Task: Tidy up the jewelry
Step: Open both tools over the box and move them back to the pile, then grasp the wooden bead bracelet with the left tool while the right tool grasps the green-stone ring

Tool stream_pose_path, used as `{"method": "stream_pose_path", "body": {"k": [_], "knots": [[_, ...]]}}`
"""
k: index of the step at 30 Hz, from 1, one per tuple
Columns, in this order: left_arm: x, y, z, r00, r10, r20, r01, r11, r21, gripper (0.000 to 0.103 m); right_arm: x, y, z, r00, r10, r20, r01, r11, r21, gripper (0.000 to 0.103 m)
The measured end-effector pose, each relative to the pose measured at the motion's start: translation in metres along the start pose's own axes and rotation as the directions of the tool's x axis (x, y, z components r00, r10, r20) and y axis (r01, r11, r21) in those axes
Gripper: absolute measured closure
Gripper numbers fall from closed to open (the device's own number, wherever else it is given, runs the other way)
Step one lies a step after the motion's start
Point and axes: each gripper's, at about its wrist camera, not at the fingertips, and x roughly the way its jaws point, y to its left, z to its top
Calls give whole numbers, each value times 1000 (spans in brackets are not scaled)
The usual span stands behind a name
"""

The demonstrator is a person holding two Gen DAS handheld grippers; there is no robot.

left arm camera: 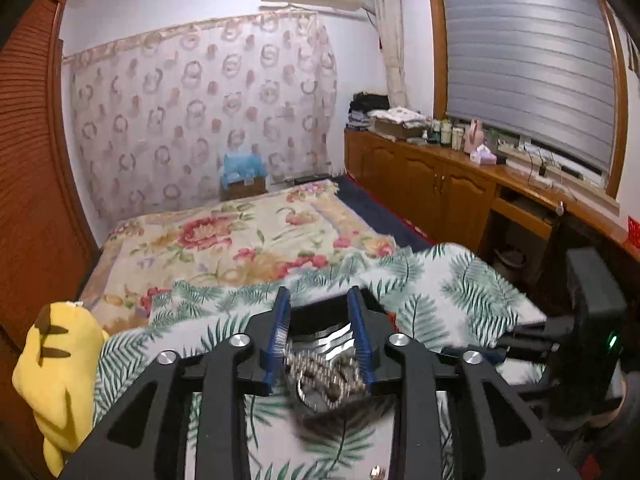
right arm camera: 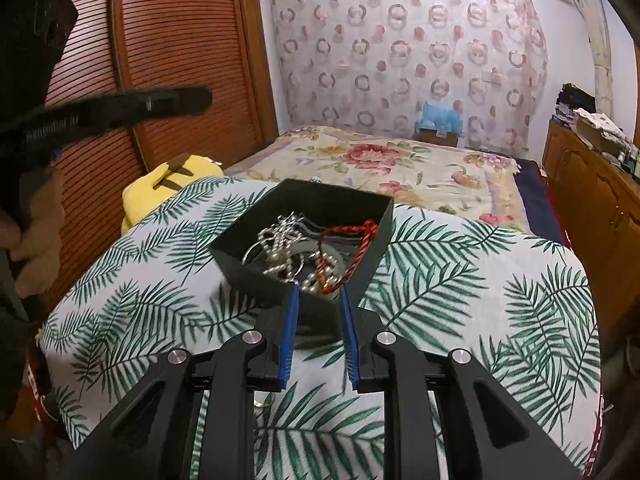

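Showing the black box of jewelry at frame centre, on the palm-print cloth. The right gripper pinches the box's near corner between its blue pads. In the left wrist view, the left gripper stands spread; a blurred beaded piece lies low between the fingers, and whether it touches them cannot be told. Bare cloth surrounds the box on every side; the cloth's far edge lies just behind it, with a yellow plush toy beyond at upper left.
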Motion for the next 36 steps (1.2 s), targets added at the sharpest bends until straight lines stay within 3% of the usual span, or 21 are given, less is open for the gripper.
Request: {"method": "stream_pose_path", "body": {"k": [7, 10, 22, 36], "knots": [[-11, -2, -43, 999, -8, -38, 9, 1000, 3, 21, -3, 16, -20, 999, 13, -34, -14, 1000, -24, 80], [-12, -2, -60, 997, -16, -70, 16, 1000, 1, 14, -6, 23, -28, 999, 23, -42, -24, 999, -29, 80], [-8, -20, -123, 974, -60, -217, 64, 998, 12, 8, -22, 39, -69, 997, 21, -75, -22, 1000, -6, 80], [8, -48, -151, 943, -91, -321, 113, 992, 49, 8, -25, 37, -96, 994, -21, -105, 22, 1000, 9, 80]]}}
